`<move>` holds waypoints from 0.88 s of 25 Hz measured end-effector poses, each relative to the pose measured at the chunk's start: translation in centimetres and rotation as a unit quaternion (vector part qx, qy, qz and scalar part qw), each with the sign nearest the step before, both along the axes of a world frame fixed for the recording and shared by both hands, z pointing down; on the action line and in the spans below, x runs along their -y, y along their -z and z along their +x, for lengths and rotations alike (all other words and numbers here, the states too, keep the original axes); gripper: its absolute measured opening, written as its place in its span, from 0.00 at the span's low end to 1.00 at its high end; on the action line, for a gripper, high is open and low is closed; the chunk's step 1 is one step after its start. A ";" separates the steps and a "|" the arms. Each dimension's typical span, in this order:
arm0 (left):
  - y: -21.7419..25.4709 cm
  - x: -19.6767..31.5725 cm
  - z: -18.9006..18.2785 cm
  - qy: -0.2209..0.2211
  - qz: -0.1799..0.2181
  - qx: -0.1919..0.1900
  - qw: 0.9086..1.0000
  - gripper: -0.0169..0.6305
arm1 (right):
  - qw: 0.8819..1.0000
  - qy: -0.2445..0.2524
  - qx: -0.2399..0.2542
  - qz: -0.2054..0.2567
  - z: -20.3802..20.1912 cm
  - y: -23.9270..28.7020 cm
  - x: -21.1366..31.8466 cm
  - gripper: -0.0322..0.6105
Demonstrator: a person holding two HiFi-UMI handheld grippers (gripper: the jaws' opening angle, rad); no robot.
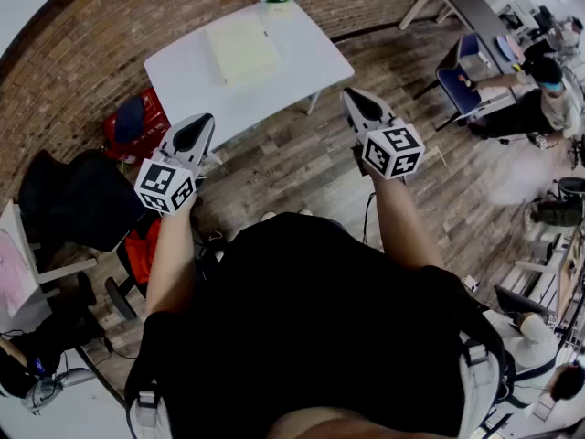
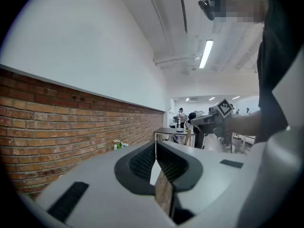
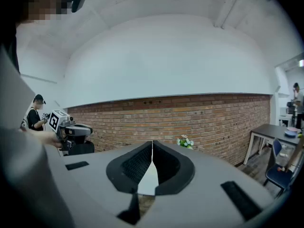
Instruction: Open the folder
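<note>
L tongs [image 1: 201, 121] closed; R tongs [image 1: 353, 96] closed; folder [image 1: 242, 49] flat on tbl [image 1: 306, 51]

The right gripper [image 3: 152, 145], its jaws closed together with nothing between them, points toward a brick wall [image 3: 213, 118] with a small bunch of flowers [image 3: 185, 141] before it, while the left gripper [image 3: 88, 129] shows at the left and a grey table [image 3: 273, 129] stands at the right.

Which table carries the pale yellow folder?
The white table by the brick wall; the folder lies on it. The dark table further right looks bare.
</note>
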State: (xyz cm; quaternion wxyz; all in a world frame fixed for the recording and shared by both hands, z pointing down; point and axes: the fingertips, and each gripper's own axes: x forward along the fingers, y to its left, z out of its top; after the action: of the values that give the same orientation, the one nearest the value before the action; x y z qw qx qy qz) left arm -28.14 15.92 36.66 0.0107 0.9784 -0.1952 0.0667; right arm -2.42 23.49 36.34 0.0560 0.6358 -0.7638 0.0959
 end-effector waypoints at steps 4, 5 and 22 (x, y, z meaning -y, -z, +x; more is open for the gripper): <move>0.6 0.0 -0.1 -0.003 0.003 0.002 1.000 0.05 | 1.000 0.000 0.000 -0.003 -0.3 0.1 -0.3 0.10; 0.6 0.1 -0.2 -0.003 0.004 0.002 1.000 0.05 | 1.000 0.000 0.000 -0.004 -0.4 0.1 -0.3 0.10; 0.3 2.2 0.8 -0.014 0.002 0.010 1.000 0.05 | 0.999 -0.035 0.020 -0.005 1.7 -0.2 1.7 0.10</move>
State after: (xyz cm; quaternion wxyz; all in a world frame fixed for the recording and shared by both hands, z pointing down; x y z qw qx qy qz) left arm -27.30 13.77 36.35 0.0062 0.9804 -0.1815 0.0760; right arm -0.75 21.75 36.55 0.0407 0.6597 -0.7417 0.1140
